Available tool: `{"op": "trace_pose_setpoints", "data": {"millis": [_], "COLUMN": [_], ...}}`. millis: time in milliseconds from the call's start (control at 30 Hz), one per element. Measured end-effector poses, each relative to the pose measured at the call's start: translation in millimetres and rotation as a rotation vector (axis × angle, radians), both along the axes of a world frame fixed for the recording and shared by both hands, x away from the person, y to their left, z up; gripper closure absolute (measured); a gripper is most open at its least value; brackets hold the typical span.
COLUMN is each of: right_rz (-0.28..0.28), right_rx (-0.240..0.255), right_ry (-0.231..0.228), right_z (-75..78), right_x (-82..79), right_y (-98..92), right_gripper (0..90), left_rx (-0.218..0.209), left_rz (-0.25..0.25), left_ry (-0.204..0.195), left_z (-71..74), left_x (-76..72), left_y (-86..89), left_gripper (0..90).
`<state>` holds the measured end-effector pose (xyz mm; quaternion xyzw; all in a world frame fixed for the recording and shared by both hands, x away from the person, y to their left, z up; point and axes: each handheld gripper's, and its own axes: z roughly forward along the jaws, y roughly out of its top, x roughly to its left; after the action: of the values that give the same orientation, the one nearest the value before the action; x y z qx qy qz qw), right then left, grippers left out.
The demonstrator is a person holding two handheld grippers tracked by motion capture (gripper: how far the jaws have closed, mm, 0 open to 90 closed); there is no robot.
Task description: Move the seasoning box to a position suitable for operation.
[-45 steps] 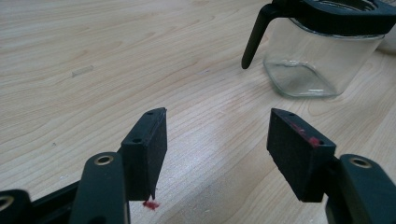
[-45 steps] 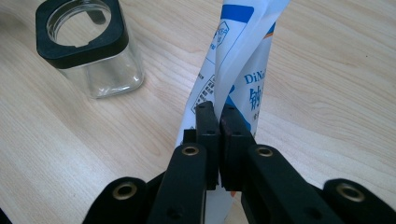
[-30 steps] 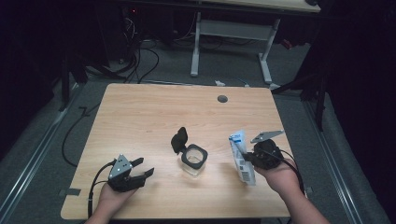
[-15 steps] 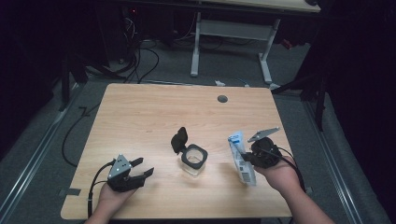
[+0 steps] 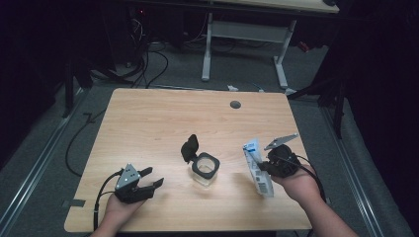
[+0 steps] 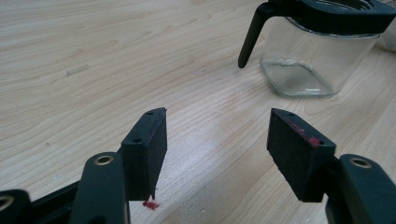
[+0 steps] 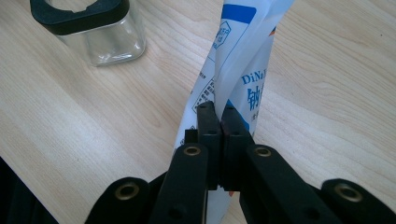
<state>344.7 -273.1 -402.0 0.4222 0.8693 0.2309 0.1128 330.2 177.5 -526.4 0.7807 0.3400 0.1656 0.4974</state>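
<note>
— So, what does the right gripper (image 5: pixel 262 165) have?

— Its jaws are clamped tight on a white-and-blue printed pouch (image 5: pixel 257 168), pinching the thin film between the pads (image 7: pixel 208 122). The pouch stands nearly upright on the wooden table (image 5: pixel 148 123), right of the glass jar (image 5: pixel 205 169).

— And the jar?

— Square, clear, black-rimmed, its black lid (image 5: pixel 189 147) flipped open, near the table's middle.

— The left gripper (image 5: pixel 148 180)?

— Jaws spread apart, nothing between them, low over the table, well left of the jar.
</note>
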Motion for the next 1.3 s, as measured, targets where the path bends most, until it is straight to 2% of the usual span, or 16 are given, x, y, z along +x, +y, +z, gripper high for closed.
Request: {"op": "trace_pose_setpoints", "data": {"millis": [300, 667, 867, 1033, 1300], "right_rz": [-0.002, 0.034, 0.035, 0.049, 0.077], "right_rx": [-0.014, -0.039, -0.059, -0.051, -0.072], "right_ry": [0.023, 0.063, 0.099, 0.107, 0.124], "right_z": [-0.8, 2.3, 5.6, 11.6, 18.0], "right_x": [3.2, 7.3, 6.5, 5.2, 0.9], "right_y": [-0.2, 9.0, 13.3, 15.5, 25.6], "right_gripper": [89.7, 89.7, 89.7, 89.7, 89.6], "left_rx": [-0.008, -0.008, -0.008, -0.017, -0.031], "left_rz": [-0.005, -0.014, -0.03, -0.043, -0.084], "left_ry": [-0.01, -0.018, -0.016, -0.016, -0.032], "left_z": [2.5, 2.8, 3.0, 3.9, 6.9], "left_x": [-1.5, -2.4, -4.4, -6.8, -12.1], "left_y": [1.0, 0.2, -2.7, -4.8, -9.0], "left_gripper": [38.2, 38.2, 38.2, 38.0, 37.1]}}
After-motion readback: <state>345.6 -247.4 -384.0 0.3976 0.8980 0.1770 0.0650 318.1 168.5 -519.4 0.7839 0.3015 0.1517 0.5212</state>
